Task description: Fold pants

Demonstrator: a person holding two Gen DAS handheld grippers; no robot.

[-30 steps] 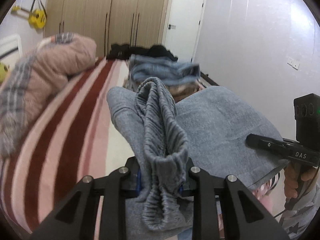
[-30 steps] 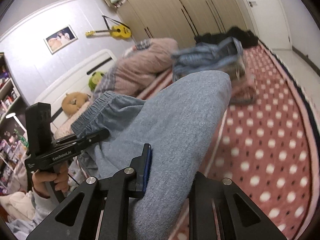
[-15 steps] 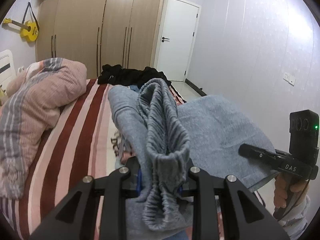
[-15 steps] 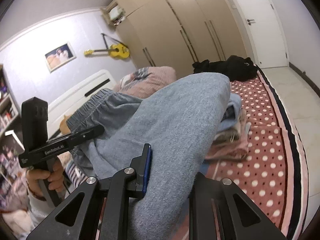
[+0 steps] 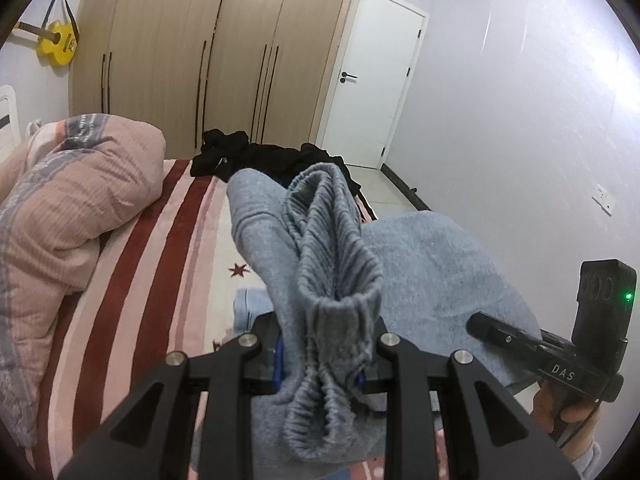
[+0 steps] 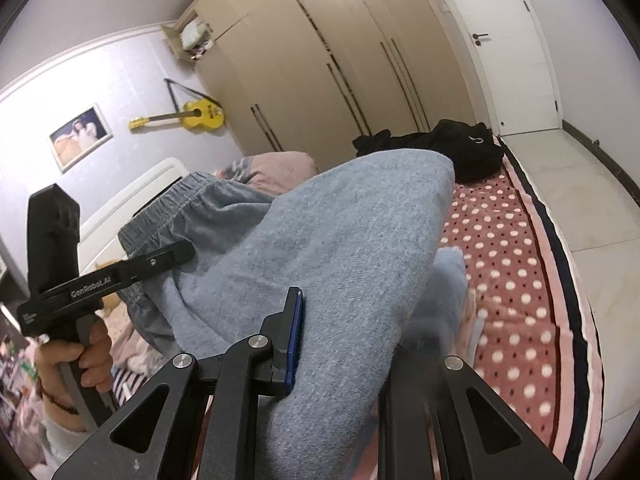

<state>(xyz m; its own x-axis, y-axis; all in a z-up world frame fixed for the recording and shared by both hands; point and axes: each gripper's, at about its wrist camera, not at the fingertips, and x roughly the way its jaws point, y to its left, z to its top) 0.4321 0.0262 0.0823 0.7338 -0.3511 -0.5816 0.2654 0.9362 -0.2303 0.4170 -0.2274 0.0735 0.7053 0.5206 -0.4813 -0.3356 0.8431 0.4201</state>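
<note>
Grey pants (image 5: 336, 264) held up off the bed (image 5: 132, 280) between both grippers, stretched across the air above the mattress. Left gripper (image 5: 320, 364) clenched on the bunched elastic waistband (image 5: 340, 240), ribbed folds rising upright between its fingers and spilling down in front of them. Right gripper (image 6: 344, 344) clamped on a thick fold of the leg fabric, blue pad (image 6: 294, 336) pressed into the cloth on one side, other finger buried behind it. From the right wrist view, left gripper (image 6: 176, 254) seen side-on, tips biting the waistband. From the left wrist view, right gripper (image 5: 480, 322) tip pressed into the fabric edge. Beyond: pink quilt (image 5: 72, 208) heaped on the striped cover, black clothes (image 5: 260, 156) at the far end, wardrobe (image 5: 208, 52), white door (image 5: 372, 84), yellow guitar (image 6: 196, 114) on the wall.
</note>
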